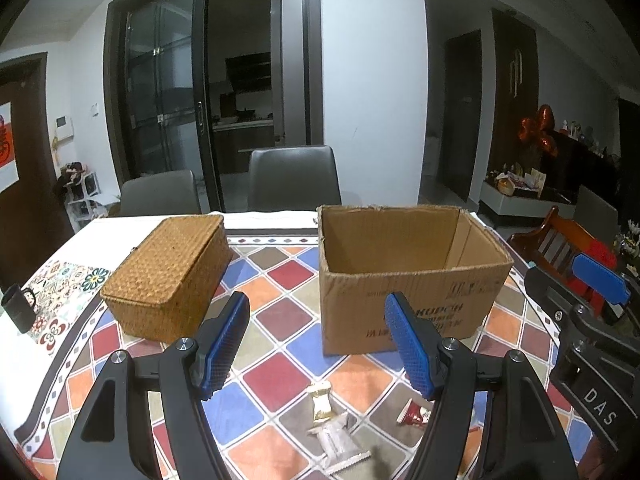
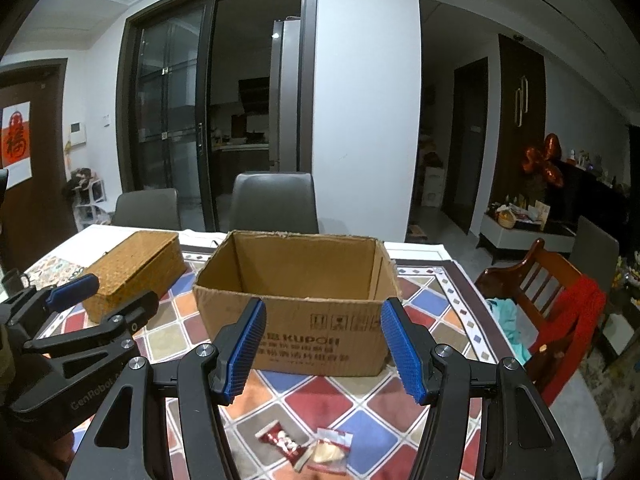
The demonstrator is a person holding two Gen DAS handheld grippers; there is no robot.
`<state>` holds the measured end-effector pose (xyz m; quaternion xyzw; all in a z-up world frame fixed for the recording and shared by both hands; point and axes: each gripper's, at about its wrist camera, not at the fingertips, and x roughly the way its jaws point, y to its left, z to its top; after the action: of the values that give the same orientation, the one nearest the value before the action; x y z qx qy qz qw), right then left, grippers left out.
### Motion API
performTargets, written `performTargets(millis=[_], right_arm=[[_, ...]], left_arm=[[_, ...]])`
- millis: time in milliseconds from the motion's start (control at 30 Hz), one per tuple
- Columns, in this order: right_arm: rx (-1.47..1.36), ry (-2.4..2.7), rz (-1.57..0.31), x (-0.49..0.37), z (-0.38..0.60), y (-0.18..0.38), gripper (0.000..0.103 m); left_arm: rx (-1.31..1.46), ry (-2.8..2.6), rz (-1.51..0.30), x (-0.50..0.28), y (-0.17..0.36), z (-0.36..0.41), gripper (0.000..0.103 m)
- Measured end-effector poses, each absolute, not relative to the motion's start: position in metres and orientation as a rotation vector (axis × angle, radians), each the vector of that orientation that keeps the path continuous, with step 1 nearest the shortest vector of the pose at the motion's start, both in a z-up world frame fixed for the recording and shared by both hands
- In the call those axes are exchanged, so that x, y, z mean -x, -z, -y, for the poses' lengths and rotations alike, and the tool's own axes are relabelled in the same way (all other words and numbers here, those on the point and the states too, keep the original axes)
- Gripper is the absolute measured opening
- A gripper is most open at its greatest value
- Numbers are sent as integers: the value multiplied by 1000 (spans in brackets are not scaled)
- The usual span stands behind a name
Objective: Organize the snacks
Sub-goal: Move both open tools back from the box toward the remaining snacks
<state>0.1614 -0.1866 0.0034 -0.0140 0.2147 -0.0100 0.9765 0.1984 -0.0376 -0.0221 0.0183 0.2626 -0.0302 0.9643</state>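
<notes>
Clearly, from the left wrist, the left gripper (image 1: 318, 346) stands released with nothing between its blue pads, above a gold foil snack packet (image 1: 321, 403) and a clear wrapper (image 1: 338, 438); an open brown cardboard box (image 1: 408, 276) sits beyond, likely the destination. From the right wrist, the right gripper (image 2: 322, 350) is likewise released and empty, over a red snack packet (image 2: 280, 440), probably poised to pick; a lidded woven wicker basket (image 2: 136, 270) lies far left.

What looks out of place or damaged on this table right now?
Small snack packets lie loose on the checked tablecloth in front of the open brown cardboard box, whose top rim is ragged.
</notes>
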Motion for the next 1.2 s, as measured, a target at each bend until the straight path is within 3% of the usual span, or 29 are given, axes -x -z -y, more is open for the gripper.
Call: performTargets(millis=[1200], right_arm=[[74,-96,-628,-163,171,87,61]], left_arm=[[-70,23,-752,-193,117,39,70]])
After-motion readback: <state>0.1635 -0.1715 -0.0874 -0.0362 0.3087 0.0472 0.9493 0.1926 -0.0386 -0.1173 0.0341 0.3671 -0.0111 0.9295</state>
